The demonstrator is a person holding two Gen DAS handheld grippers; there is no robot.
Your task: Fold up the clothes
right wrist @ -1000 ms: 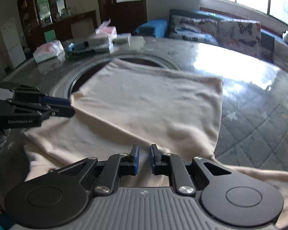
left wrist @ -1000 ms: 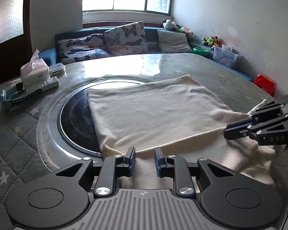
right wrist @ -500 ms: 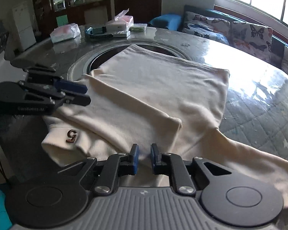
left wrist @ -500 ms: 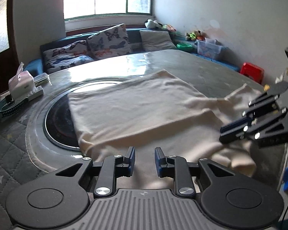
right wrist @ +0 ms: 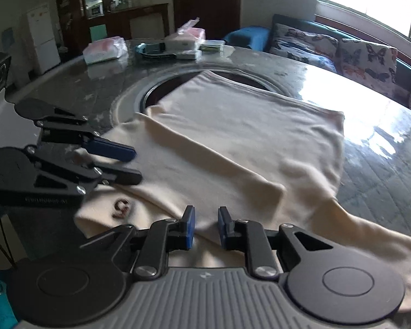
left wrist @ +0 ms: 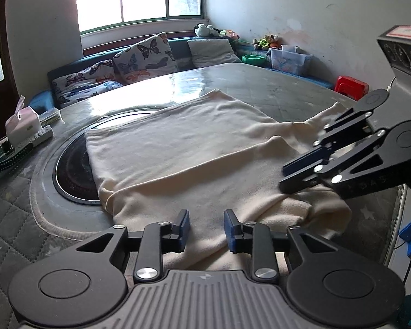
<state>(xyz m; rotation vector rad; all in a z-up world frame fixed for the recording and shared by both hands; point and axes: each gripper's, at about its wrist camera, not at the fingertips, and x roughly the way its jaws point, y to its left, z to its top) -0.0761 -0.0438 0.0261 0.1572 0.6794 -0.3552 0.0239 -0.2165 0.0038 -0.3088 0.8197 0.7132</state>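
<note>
A cream garment lies spread on the round table, one side folded over its middle; in the right wrist view a small red-brown mark shows near its front edge. My left gripper is open and empty, just above the garment's near edge; it also shows in the right wrist view. My right gripper is open and empty over the garment's near edge; it shows at the right in the left wrist view. A sleeve trails to the right.
The table has a quilted cover and a dark round inset partly under the garment. Tissue boxes and small items sit at its far left side. A sofa with butterfly cushions stands behind. A red stool stands beside the wall.
Both grippers have pulled back and up from the garment. The folded-over side now lies flat across the middle. Both grippers' jaws have opened wider.
</note>
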